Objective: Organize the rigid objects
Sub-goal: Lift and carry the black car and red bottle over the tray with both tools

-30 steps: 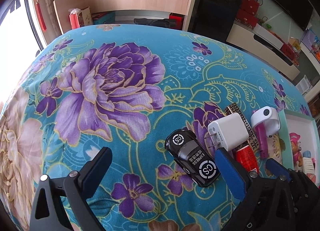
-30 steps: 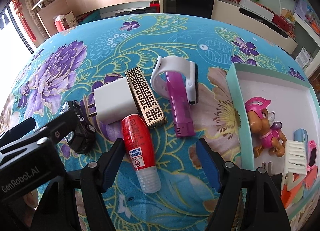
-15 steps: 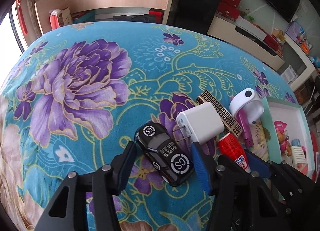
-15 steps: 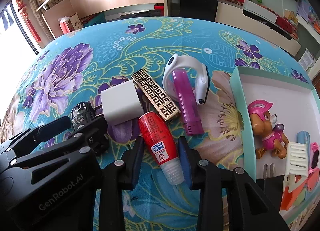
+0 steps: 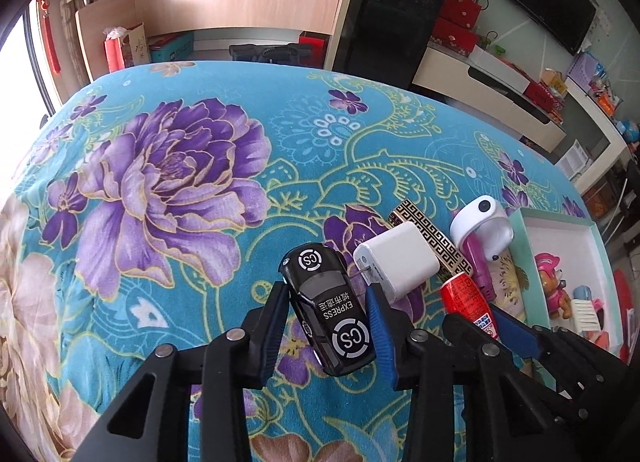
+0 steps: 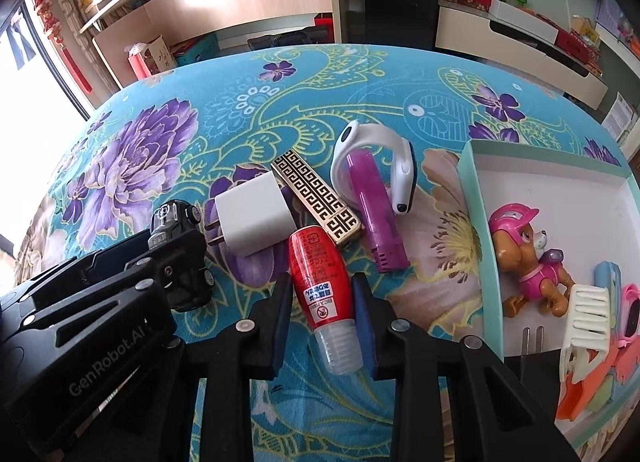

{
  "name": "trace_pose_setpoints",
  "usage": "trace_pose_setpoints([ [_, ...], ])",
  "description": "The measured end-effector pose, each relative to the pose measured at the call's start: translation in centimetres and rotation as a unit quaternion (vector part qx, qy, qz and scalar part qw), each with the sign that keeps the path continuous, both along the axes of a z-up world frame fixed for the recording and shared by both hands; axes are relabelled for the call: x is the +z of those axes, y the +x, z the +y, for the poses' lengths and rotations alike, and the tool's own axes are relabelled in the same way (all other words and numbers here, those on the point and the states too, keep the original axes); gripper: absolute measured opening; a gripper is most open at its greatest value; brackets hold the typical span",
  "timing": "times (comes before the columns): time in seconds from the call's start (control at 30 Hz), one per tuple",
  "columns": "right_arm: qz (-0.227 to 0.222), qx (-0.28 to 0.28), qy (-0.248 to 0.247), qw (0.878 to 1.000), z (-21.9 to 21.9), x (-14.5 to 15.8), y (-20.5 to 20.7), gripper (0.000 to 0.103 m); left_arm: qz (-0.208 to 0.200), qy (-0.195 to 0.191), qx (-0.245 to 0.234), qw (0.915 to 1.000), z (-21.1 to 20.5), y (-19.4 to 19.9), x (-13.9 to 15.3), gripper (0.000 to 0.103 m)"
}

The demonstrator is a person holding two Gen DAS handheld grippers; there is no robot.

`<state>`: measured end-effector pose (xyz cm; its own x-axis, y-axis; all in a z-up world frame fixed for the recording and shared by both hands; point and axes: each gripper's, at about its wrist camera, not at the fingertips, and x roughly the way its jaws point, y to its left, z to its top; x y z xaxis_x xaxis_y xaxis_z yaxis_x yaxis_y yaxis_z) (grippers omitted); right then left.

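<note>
While both grippers are pointing steeply down over a table draped in a turquoise cloth (image 5: 328, 149) with big purple flowers, each one is closing around its own object. The left gripper (image 5: 328, 326) is narrowing its jaws on a black toy car (image 5: 330, 312) marked with white circles and the word EXPRESS; the car is sitting between the blue pads, which are reaching its sides, its nose aiming away from the camera. The right gripper (image 6: 322, 316) is drawing its jaws in on a small red bottle (image 6: 320, 262) with a clear cap, which is lying on the cloth with the cap nearest the camera; the pads are pressing against its lower half.

Just beyond the bottle, a white plug-in charger (image 6: 250, 217) is lying next to the car, its prongs pointing toward the car. Beside the charger a flat gold-and-black patterned bar (image 6: 316, 197) is lying at a slant, touching the bottle's far end. Next along, a purple stick-shaped gadget (image 6: 372, 209) is resting inside the loop of a white wristband (image 6: 374, 141).

Off to the right, a shallow white box with a mint-green rim (image 6: 478, 221) is holding a pink-helmeted toy puppy (image 6: 528, 258), a cream hair claw (image 6: 588, 316) and some pink and orange pieces. Behind the table, wooden shelving and a dark cabinet are lining the wall.
</note>
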<state>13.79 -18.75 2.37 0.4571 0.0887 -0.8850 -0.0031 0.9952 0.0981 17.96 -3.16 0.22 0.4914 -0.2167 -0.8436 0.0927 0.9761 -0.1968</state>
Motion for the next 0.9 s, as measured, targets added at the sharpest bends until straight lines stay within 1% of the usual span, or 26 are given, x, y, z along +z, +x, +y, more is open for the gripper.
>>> trace_pose_setpoints([
  [0.23,-0.036,-0.016,0.008,0.999,-1.2,2.7,-1.0,0.031,-0.037,-0.001,0.001,0.9993,0.3,-1.0,2.7,0.042],
  [0.33,-0.044,-0.03,0.007,0.999,-2.0,3.5,-1.3,0.031,-0.052,-0.004,-0.011,0.9986,-0.4,-1.3,3.8,0.042],
  [0.47,-0.05,-0.054,0.009,0.997,-3.9,4.5,-1.8,0.031,-0.061,-0.004,-0.029,0.9977,-1.7,-1.6,4.8,0.042],
  [0.6,-0.061,-0.094,0.006,0.994,-6.7,5.5,-2.6,0.031,-0.062,0.008,-0.049,0.9969,-3.6,-1.8,5.2,0.042],
  [0.7,-0.064,-0.129,-0.007,0.99,-9.1,5.7,-3.2,0.031,-0.064,0.02,-0.069,0.9953,-5.4,-2.0,5.6,0.042],
  [0.9,-0.07,-0.206,-0.008,0.976,-14.6,6.1,-5.1,0.031,-0.074,0.027,-0.117,0.99,-9.7,-2.4,6.8,0.042],
])
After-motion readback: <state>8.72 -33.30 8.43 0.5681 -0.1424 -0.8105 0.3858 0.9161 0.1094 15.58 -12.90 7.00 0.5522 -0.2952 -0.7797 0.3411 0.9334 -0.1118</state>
